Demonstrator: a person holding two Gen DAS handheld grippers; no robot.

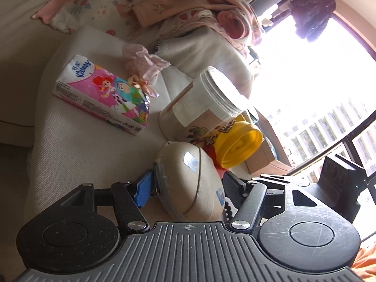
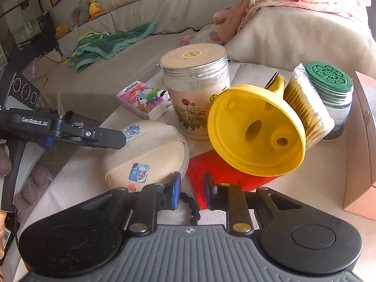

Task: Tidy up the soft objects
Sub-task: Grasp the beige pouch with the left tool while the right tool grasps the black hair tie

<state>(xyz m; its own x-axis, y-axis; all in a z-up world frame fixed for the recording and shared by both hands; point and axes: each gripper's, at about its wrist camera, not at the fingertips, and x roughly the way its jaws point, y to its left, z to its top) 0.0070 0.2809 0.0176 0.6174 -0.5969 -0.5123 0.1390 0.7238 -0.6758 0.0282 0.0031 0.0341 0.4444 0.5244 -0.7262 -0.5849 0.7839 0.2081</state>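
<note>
A beige padded pouch [image 1: 190, 183] with stickers lies on the cloth-covered surface, and my left gripper [image 1: 185, 188] is shut on it, one finger on each side. It also shows in the right wrist view [image 2: 145, 155], with the left gripper's finger [image 2: 103, 138] against its far side. My right gripper [image 2: 191, 188] is empty with its jaws a small gap apart, just in front of the pouch's right edge and above a red card [image 2: 211, 178]. A pink Kleenex tissue pack [image 1: 103, 94] lies behind the pouch, also visible in the right wrist view [image 2: 145, 103].
A tall clear jar [image 2: 195, 89], a yellow funnel [image 2: 256, 129], a pack of cotton swabs [image 2: 305, 108] and a green-lidded jar [image 2: 333, 94] stand close behind. A pink box [image 2: 362, 145] is at the right. Pink clothes [image 1: 178, 7] and a green towel [image 2: 112, 42] lie on the sofa.
</note>
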